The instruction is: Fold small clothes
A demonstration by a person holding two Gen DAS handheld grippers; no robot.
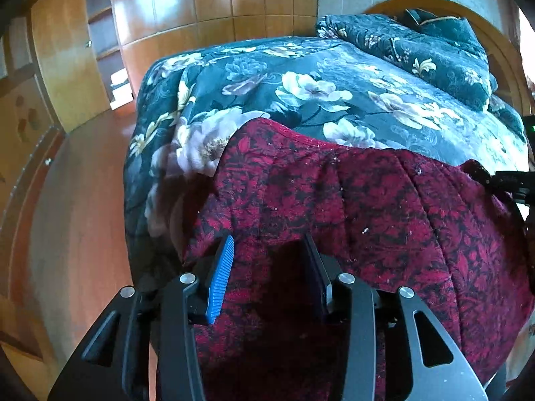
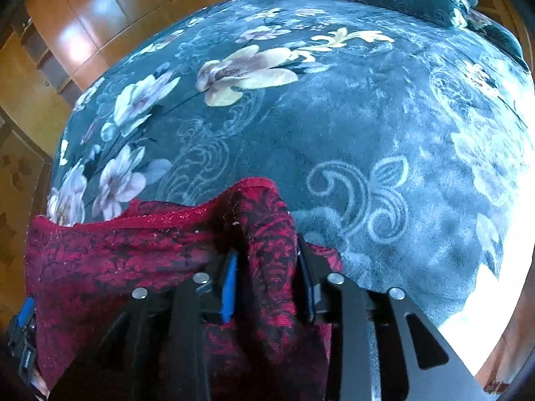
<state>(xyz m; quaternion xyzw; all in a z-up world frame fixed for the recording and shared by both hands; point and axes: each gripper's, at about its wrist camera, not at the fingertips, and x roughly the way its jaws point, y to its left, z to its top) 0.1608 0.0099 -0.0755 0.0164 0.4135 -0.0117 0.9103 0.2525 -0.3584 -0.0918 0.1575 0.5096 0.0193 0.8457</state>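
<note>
red-and-black patterned garment [image 1: 351,227] lies spread on the near edge of the teal floral bedspread [image 1: 301,77], wood wardrobe [image 1: 200,3] behind, likely mid-fold: right gripper [image 2: 267,260] clamped on a bunched ridge of it, left gripper [image 1: 267,260] jaws parted over the cloth
</note>
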